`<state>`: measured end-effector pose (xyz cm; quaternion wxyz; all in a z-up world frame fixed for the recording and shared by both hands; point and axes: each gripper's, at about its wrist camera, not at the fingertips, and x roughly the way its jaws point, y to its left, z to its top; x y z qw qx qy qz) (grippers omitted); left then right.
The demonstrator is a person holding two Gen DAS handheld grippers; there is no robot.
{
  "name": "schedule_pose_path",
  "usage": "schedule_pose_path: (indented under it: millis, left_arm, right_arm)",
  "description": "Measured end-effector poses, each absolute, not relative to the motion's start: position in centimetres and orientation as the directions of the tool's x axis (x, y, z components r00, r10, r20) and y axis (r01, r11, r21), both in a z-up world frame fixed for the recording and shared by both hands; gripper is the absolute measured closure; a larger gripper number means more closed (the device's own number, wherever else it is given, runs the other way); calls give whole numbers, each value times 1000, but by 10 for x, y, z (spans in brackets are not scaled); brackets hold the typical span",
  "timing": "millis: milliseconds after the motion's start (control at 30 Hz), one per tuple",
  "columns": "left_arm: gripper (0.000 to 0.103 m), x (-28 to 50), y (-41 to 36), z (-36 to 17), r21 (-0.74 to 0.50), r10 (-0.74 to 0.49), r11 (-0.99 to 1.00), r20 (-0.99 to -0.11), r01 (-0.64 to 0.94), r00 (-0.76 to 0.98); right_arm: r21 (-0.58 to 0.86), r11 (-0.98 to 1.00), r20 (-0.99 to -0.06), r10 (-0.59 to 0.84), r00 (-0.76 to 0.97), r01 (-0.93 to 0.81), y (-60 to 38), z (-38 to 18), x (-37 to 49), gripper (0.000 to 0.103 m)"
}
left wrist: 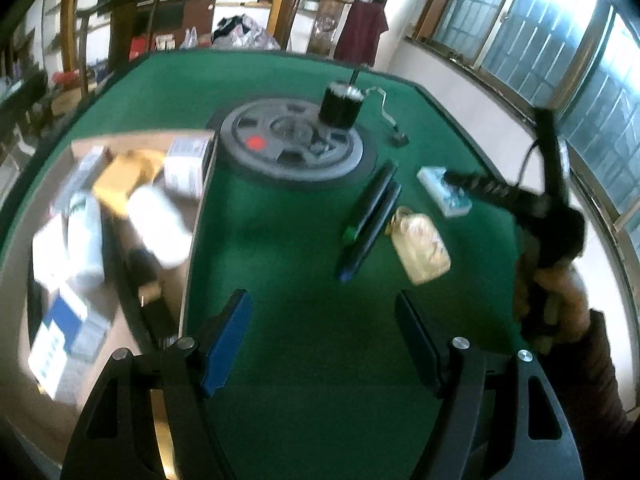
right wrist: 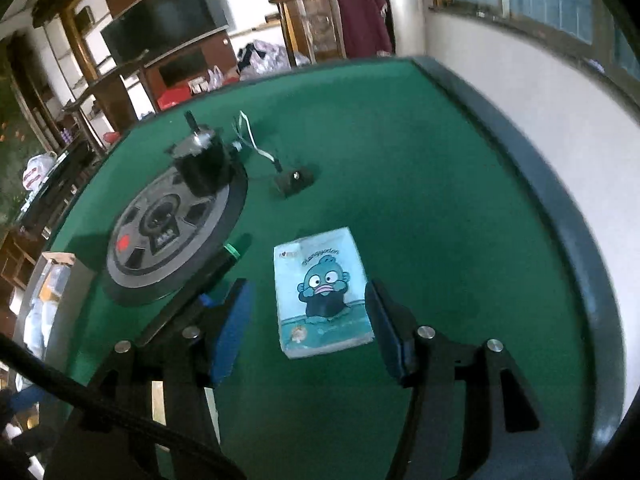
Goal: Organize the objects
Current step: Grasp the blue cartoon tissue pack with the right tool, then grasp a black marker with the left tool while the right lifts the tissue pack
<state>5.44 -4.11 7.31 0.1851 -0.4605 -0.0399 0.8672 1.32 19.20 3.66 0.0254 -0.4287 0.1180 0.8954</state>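
Observation:
A light-blue tissue pack with a cartoon fish (right wrist: 324, 294) lies flat on the green table, between the open jaws of my right gripper (right wrist: 310, 328); it also shows in the left wrist view (left wrist: 442, 194). My left gripper (left wrist: 324, 340) is open and empty above bare green felt. Ahead of it lie a dark pen-like bar with a green cap (left wrist: 370, 220) and a small clear yellowish bottle (left wrist: 420, 246). A cardboard box (left wrist: 120, 240) at the left holds several white packets and boxes.
A grey weight plate (left wrist: 292, 140) sits mid-table with a black motor (left wrist: 340, 106) standing on it, its cable and connector (right wrist: 294, 180) trailing right. The table's raised dark rim (right wrist: 560, 200) runs along the right by a white wall. The other gripper and hand (left wrist: 548, 216) show at right.

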Motion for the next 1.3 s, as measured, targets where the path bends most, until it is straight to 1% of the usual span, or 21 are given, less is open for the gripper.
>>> schedule_pose_path:
  millis: [100, 167, 200, 233, 367, 533, 633, 700, 833, 933, 1000, 1067, 1167, 1233, 1267, 1300]
  left_arm:
    - [35, 40, -31, 82, -207, 346, -929, -777, -305, -526]
    - [35, 26, -21, 86, -166, 329, -929, -777, -329, -537]
    - [35, 19, -17, 86, -152, 323, -929, -776, -337, -542]
    - [35, 9, -12, 86, -136, 314, -930, -777, -341, -546]
    - [35, -33, 7, 73, -108, 292, -929, -799, -353, -525]
    - [35, -59, 36, 46, -19, 233, -915, -840, -403, -490]
    - [35, -60, 47, 31, -15, 240, -896, -858, -444, -455]
    - [33, -59, 50, 27, 0, 242, -890, -848, -455, -471]
    - [34, -68, 50, 25, 11, 224, -896, -851, -443, -475]
    - [34, -76, 48, 15, 38, 188, -898, -867, -438, -462]
    - [32, -77, 45, 12, 34, 192, -902, -862, -431, -470]
    - [32, -79, 48, 12, 43, 187, -901, -860, -432, -475]
    - [32, -78, 58, 13, 99, 158, -890, -848, -444, -505]
    - [32, -76, 67, 13, 128, 153, -879, -837, -460, -525]
    - [39, -75, 69, 14, 121, 167, -873, -836, -472, -524]
    - [59, -74, 71, 15, 96, 195, -868, -837, -488, -511]
  right_arm:
    - [96, -980, -806, 26, -591, -175, 183, 22, 0, 46]
    - [70, -984, -809, 38, -586, -161, 180, 18, -1, 47]
    - [69, -985, -805, 38, -592, -158, 180, 18, 1, 52]
    - [89, -984, -805, 22, -593, -157, 183, 19, 3, 53]
    - [173, -969, -792, -32, -610, -174, 200, 21, 13, 53]
    - [211, -963, -776, -60, -628, -169, 200, 20, 13, 52]
    - [205, -965, -774, -59, -631, -162, 198, 18, 10, 52]
    - [201, -967, -775, -57, -629, -160, 197, 18, 8, 51]
    - [198, -967, -778, -57, -626, -158, 197, 19, 7, 51]
    - [213, -964, -776, -67, -627, -161, 199, 19, 7, 51]
    - [214, -963, -776, -66, -627, -163, 199, 19, 7, 51]
    - [197, -967, -778, -53, -627, -163, 196, 18, 7, 51]
    - [151, -976, -779, -19, -627, -158, 189, 17, 6, 51]
    - [124, -981, -781, -3, -625, -151, 185, 16, 5, 49]
    - [122, -982, -780, -4, -625, -147, 185, 16, 5, 49]
    - [128, -981, -779, -11, -627, -142, 186, 16, 5, 49]
